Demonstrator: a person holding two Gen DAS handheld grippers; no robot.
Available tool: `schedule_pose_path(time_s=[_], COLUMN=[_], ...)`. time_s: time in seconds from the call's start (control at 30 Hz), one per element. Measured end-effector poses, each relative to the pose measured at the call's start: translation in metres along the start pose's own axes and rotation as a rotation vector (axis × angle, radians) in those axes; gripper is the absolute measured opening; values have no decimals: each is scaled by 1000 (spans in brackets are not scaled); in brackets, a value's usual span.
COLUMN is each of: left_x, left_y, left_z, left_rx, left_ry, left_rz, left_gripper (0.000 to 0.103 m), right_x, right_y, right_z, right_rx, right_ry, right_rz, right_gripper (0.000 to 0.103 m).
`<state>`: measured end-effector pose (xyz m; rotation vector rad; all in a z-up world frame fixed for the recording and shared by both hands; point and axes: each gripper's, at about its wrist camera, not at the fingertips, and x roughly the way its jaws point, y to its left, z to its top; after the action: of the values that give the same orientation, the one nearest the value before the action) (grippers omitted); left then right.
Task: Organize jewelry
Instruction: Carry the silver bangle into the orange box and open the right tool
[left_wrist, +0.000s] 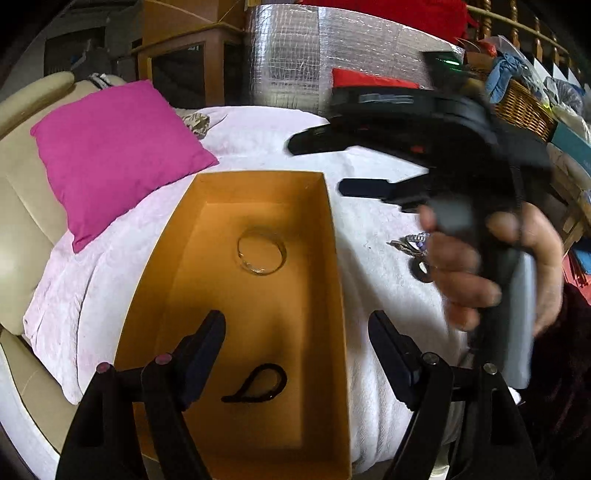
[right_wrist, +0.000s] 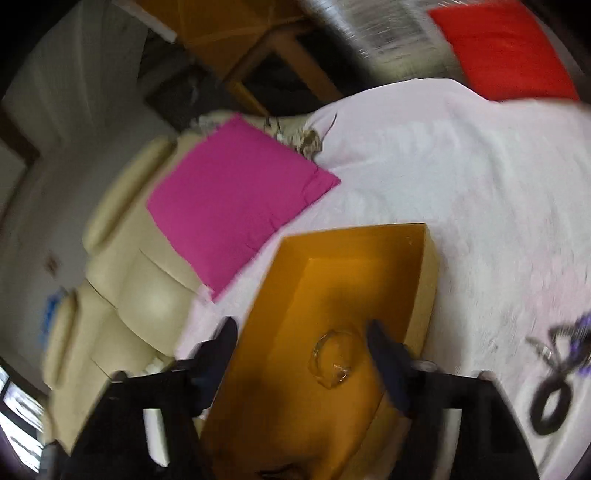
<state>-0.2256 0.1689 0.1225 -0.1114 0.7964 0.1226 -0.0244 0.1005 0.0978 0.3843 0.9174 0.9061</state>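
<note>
Orange box (left_wrist: 236, 295) on white bedspread (left_wrist: 376, 236): holds clear bangle (left_wrist: 261, 252) and black band (left_wrist: 258, 384), collected for sorting. Left gripper (left_wrist: 295, 354) and right gripper (right_wrist: 299, 354) hover over it, fingers apart, empty. Remaining jewelry (right_wrist: 561, 362) lies toward bedspread's right edge, awaiting pickup.

One box, two pieces of jewelry inside, more counted beside it

One orange box (left_wrist: 177, 258) was counted on one pale pink blanket (left_wrist: 369, 240). Two items were seen in it: one clear bangle (left_wrist: 261, 252) and one black loop band (left_wrist: 258, 384). Outside the box, one black ring (right_wrist: 550, 404) and one purple-and-silver piece (right_wrist: 570, 341) were noted; whether more lay in that blurred cluster could not be told. One magenta cushion (left_wrist: 118, 155) and one red cushion (right_wrist: 506, 48) were counted.
</note>
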Motion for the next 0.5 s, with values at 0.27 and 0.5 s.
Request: schedule_pose_path(time_s=[0.27, 0.5], left_x=[37, 112], left_y=[-52, -132], left_z=[30, 55], left_rx=[67, 138], left_ry=[-25, -36], left_rz=[-11, -71], left_gripper=[80, 80], right_x=[-150, -241], right_y=[-109, -213], right_z=[-13, -51], right_rx=[101, 280], right_ry=[-186, -215], right_rz=[-227, -520], right_gripper=[68, 42])
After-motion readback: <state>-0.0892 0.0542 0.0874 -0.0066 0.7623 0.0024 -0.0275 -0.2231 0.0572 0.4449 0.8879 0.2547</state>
